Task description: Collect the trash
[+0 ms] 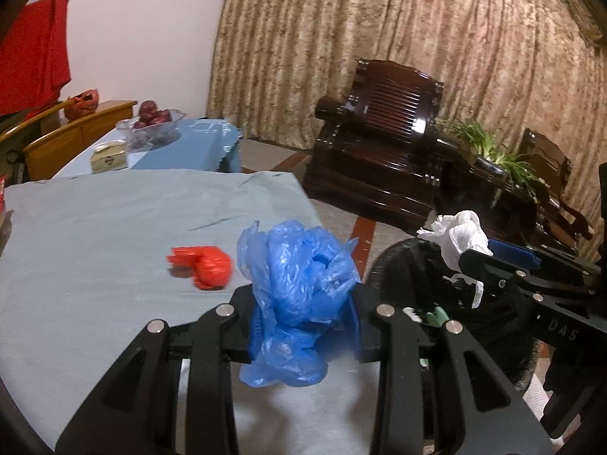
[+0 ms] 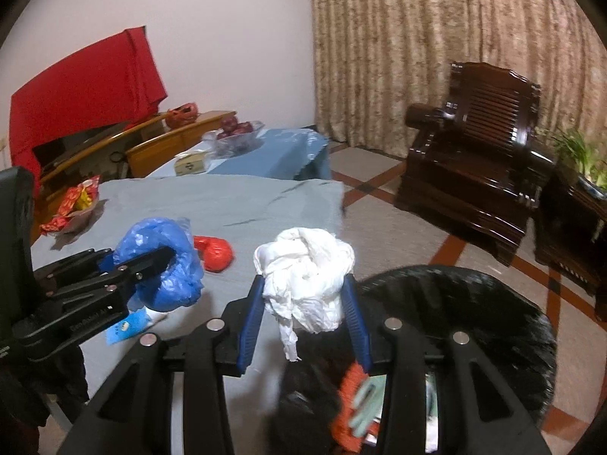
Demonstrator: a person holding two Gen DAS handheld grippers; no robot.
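My left gripper point(image 1: 303, 314) is shut on a crumpled blue plastic bag point(image 1: 299, 288) and holds it above the right edge of the grey-blue table point(image 1: 114, 227). It also shows in the right wrist view point(image 2: 163, 265). My right gripper point(image 2: 303, 303) is shut on a wad of white tissue point(image 2: 307, 280) and holds it over the near rim of a black-lined trash bin point(image 2: 474, 322). The tissue also shows in the left wrist view point(image 1: 459, 239), above the bin point(image 1: 417, 265). A crumpled red wrapper point(image 1: 205, 267) lies on the table, also in the right wrist view point(image 2: 214, 254).
Trash lies inside the bin point(image 2: 356, 405). A red and yellow snack packet point(image 2: 76, 204) lies at the table's far left. A lower table with a fruit bowl point(image 1: 151, 125) stands behind. A dark wooden armchair point(image 1: 379, 144) and a plant point(image 1: 493, 148) stand across the tiled floor.
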